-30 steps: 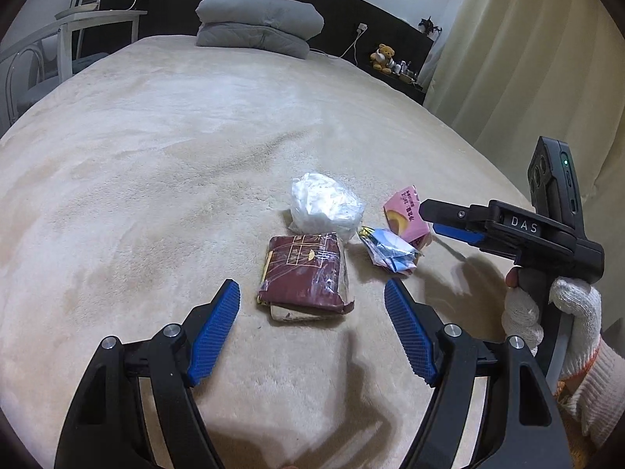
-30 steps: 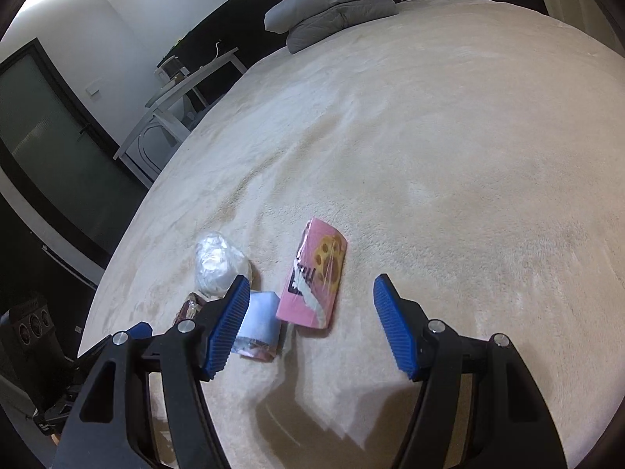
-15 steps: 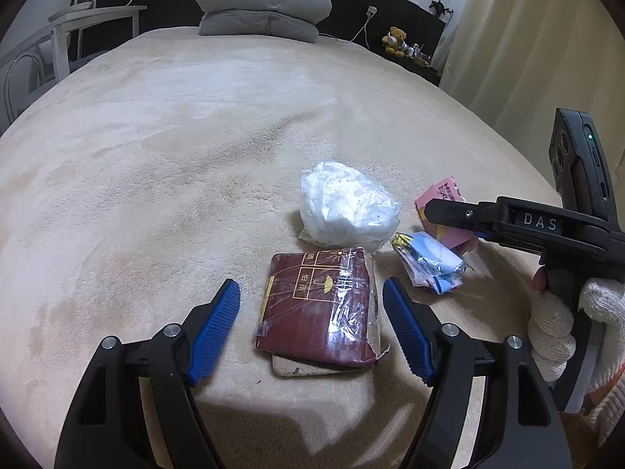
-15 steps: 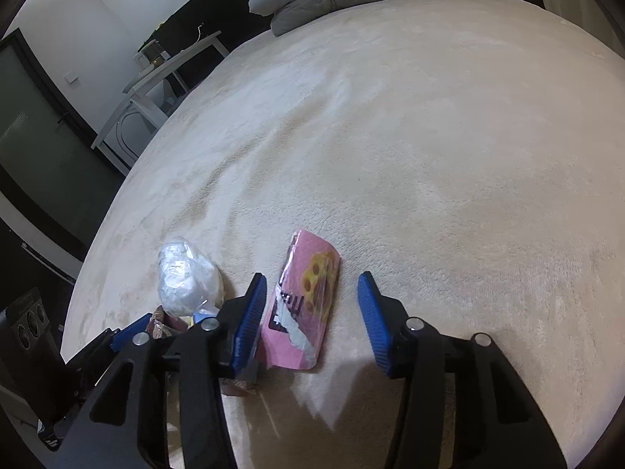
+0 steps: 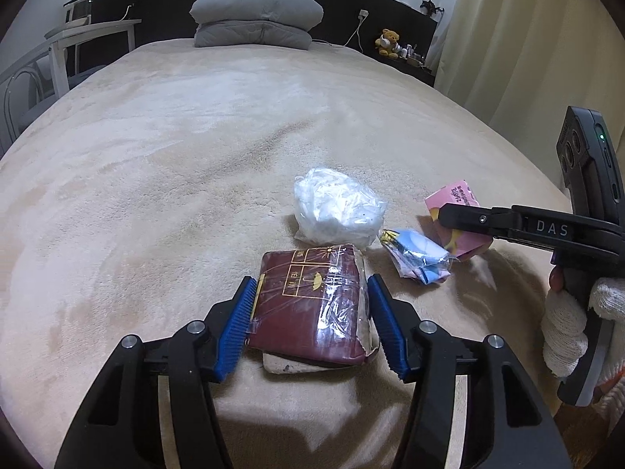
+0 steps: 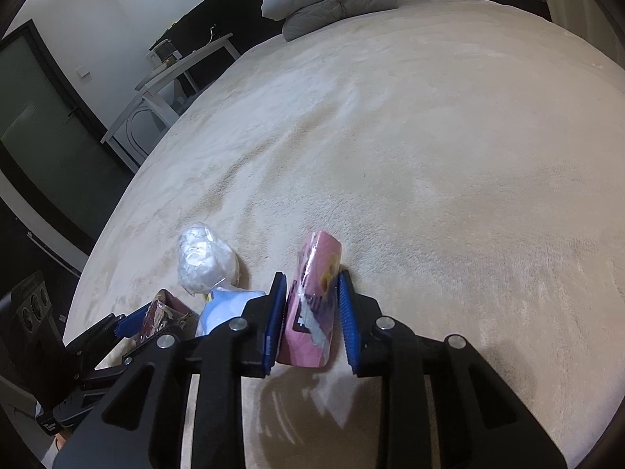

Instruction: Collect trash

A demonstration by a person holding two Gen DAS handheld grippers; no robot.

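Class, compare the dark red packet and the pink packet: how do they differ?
The dark red packet is broad and lies flat; the pink packet is narrower and stands on edge. The red sits in the left gripper, the pink in the right gripper. Both are glossy plastic wrappers.

Four pieces of trash on the beige bed, low in the frame

A maroon packet [image 5: 312, 305] in clear film lies flat at lower centre; a crumpled white plastic bag [image 5: 336, 211] just above it; a crushed blue wrapper [image 5: 418, 254] to its right; a pink wrapper [image 6: 312, 308] stands on edge at the right wrist view's lower centre.
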